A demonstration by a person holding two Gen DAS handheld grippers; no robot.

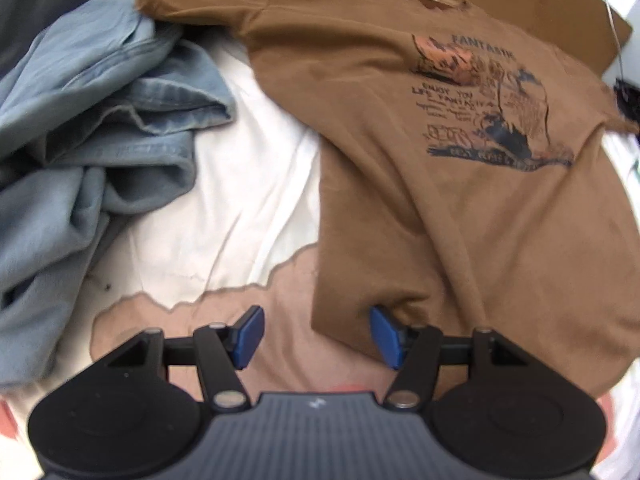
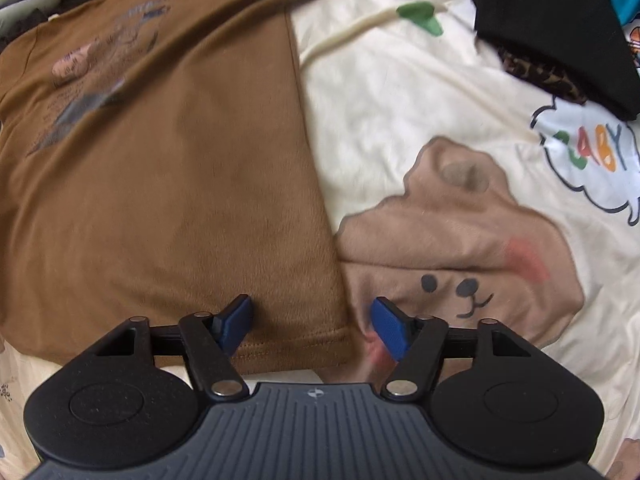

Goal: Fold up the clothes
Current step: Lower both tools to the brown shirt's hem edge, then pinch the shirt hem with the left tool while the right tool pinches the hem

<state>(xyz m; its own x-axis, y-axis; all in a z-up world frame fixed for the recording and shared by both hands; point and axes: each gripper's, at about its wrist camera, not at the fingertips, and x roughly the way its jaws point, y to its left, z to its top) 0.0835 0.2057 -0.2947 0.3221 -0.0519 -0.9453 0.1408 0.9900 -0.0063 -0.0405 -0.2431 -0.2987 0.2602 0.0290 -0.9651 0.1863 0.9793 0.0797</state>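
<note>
A brown T-shirt (image 1: pixel 460 208) with a dark printed graphic lies spread on a cream bedsheet (image 1: pixel 240 184), print side up. My left gripper (image 1: pixel 316 336) is open at the shirt's near left hem corner; its right pad touches the hem edge, its left pad is over the sheet. In the right wrist view the same brown T-shirt (image 2: pixel 172 184) fills the left half. My right gripper (image 2: pixel 312 324) is open and straddles the shirt's near right hem corner, left pad over the fabric, right pad over the sheet's bear print (image 2: pixel 460 264).
A heap of light blue denim clothes (image 1: pixel 88 128) lies left of the shirt. Brown cardboard (image 1: pixel 540 0) sits behind it. A black garment (image 2: pixel 552 28) over a leopard-print piece lies at the far right. The bedsheet (image 2: pixel 400 100) shows a "BABY" cloud print.
</note>
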